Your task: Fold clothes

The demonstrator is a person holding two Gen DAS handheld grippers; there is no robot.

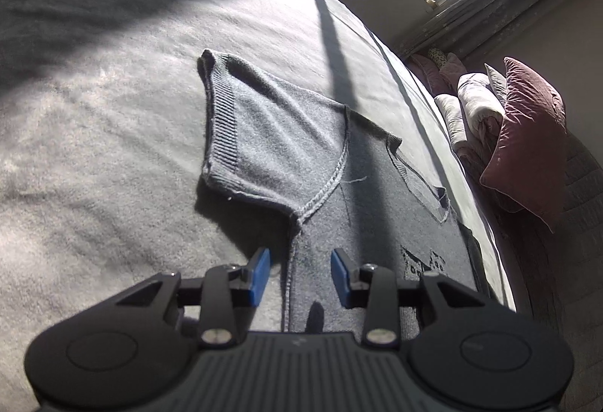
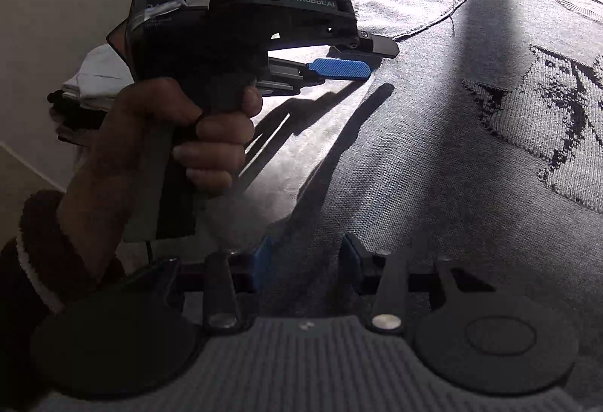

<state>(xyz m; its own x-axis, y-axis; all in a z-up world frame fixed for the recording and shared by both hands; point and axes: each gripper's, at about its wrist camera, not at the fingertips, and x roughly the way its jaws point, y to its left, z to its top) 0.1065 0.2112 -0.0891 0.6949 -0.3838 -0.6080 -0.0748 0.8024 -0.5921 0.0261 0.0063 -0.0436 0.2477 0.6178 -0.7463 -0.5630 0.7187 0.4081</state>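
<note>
Blue-padded left gripper (image 1: 300, 274) hovers part-open, empty, over the grey knit sweater (image 1: 286, 148) lying flat on the bed (image 1: 94, 148). Right gripper (image 2: 306, 263) likewise. Soft, limp knit: pinch the side seam beside the sleeve.

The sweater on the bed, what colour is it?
Grey knit sweater with a black pixel-like design on its front, clearest in the right wrist view.

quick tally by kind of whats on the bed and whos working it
grey sweater: 1
grippers, left gripper and right gripper: 2
hand in view: 1
pillows stacked beyond the bed: count unclear
total counted: 4
</note>
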